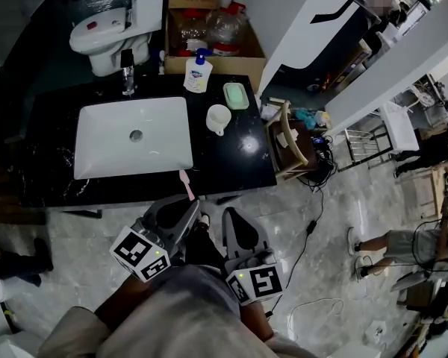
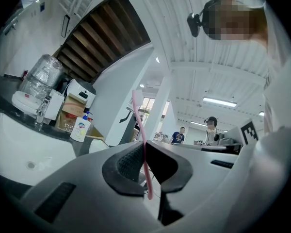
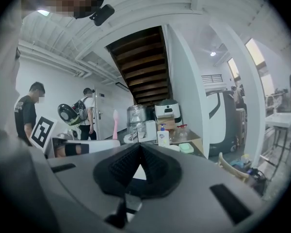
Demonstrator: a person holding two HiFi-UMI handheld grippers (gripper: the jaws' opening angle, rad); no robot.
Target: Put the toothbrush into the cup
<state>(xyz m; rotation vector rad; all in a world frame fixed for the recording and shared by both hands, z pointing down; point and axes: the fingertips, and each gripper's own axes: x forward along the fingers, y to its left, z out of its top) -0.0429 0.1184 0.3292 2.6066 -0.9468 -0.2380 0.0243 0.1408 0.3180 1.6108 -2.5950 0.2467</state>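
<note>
Now left tool pinches pink toothbrush low on handle, over table front edge. Cup beside sink, well apart. Right tool pressed together, empty. Advice: centre over cup, lower handle-end inside rim, then spread.
</note>
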